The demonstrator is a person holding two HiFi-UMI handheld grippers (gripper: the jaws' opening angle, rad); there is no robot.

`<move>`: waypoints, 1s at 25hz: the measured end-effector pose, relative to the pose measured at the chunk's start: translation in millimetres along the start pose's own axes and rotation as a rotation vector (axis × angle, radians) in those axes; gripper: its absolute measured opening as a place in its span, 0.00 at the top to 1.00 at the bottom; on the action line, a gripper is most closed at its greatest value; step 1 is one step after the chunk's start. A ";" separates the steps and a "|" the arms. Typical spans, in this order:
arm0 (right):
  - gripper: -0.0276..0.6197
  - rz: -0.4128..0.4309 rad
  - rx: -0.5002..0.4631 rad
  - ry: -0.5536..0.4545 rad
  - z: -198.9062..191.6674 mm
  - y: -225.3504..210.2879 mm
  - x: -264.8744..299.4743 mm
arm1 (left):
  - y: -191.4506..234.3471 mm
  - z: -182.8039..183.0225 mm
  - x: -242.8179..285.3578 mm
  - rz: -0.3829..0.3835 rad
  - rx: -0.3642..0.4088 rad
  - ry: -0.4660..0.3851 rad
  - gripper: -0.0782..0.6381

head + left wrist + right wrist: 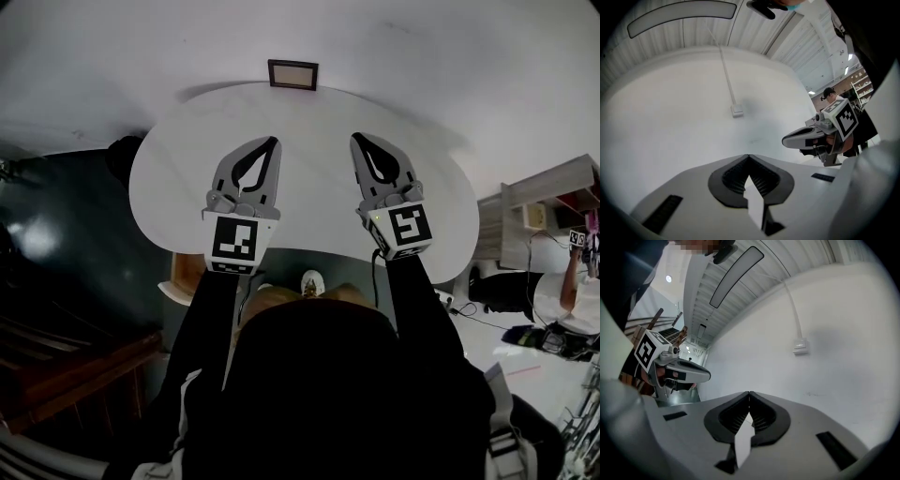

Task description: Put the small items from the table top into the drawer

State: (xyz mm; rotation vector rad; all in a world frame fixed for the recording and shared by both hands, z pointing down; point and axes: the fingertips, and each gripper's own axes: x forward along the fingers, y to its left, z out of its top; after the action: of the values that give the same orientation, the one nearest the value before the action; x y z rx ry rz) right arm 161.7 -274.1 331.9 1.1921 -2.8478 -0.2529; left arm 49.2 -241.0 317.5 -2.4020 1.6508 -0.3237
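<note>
In the head view, your dark torso (pixel 319 394) and sleeves (pixel 208 319) cover the near edge of the surface (pixel 309 169). The framed thing (pixel 292 73) at its far edge is too small to identify. At the right, a person (pixel 574 292) is cut off by the picture's edge.

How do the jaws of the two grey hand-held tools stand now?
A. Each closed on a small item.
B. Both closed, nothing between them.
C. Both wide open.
B: the left grey tool and the right grey tool each show jaw tips touching, nothing held.
</note>
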 end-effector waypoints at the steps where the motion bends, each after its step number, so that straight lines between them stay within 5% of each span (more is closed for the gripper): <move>1: 0.91 -0.011 0.000 0.012 -3.1 -4.2 -2.0 | -0.2 0.5 0.6 0.006 -0.002 -0.002 0.88; 25: 0.91 -0.044 -0.003 0.022 -11.5 -14.9 0.5 | 0.7 13.1 9.7 0.031 0.024 -0.009 0.88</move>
State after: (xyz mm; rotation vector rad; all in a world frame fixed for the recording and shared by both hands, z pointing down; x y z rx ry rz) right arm 173.0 -286.3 340.8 1.2503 -2.8038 -0.2449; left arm 55.8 -249.7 305.4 -2.3543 1.6694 -0.3250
